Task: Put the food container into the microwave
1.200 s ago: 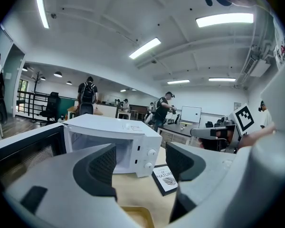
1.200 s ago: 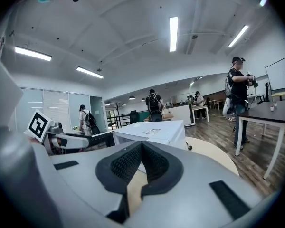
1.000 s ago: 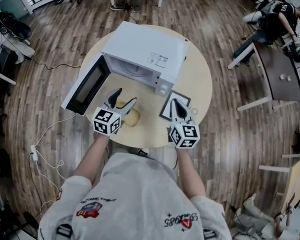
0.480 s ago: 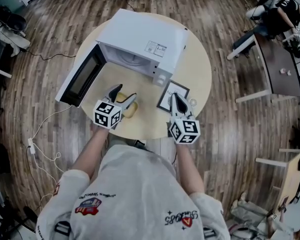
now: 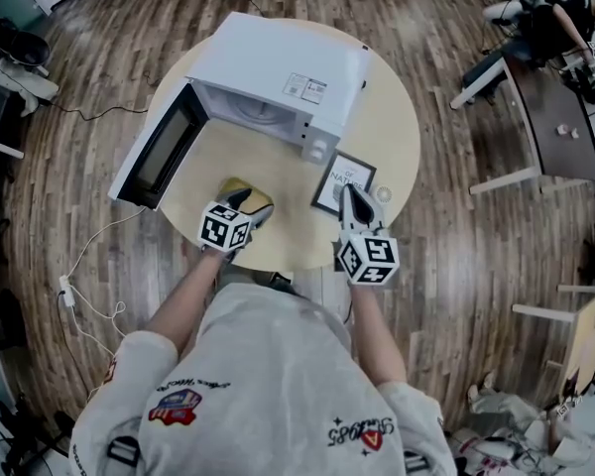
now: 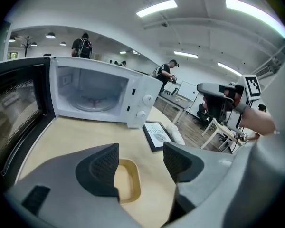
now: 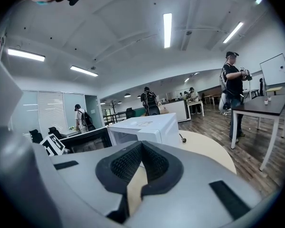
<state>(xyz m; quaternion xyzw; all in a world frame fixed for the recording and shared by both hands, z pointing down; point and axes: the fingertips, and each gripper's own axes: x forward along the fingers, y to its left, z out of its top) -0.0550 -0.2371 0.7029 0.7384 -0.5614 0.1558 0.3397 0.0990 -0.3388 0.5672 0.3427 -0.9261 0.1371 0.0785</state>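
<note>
The white microwave (image 5: 278, 77) stands at the back of the round table (image 5: 392, 137) with its door (image 5: 157, 152) swung open to the left; its cavity (image 6: 92, 91) shows a glass turntable. In front of it lies the tan food container (image 5: 234, 185), low and open-topped (image 6: 126, 184). My left gripper (image 5: 250, 204) tilts down over it with the jaws open; the container sits between and below the pads (image 6: 107, 167), untouched. Those jaws have just been closing a little. My right gripper (image 5: 351, 204) hovers to the right, shut with nothing in it (image 7: 141, 148).
A black-framed picture (image 5: 344, 181) lies flat on the table right of the container, under the right gripper. The table's near edge runs just below both grippers. A dark desk (image 5: 555, 127) and people stand off to the right; a cable (image 5: 79, 286) trails on the floor.
The left gripper has dropped and tipped down, so its jaws now straddle the container instead of hovering above it. The right gripper has hardly moved.
</note>
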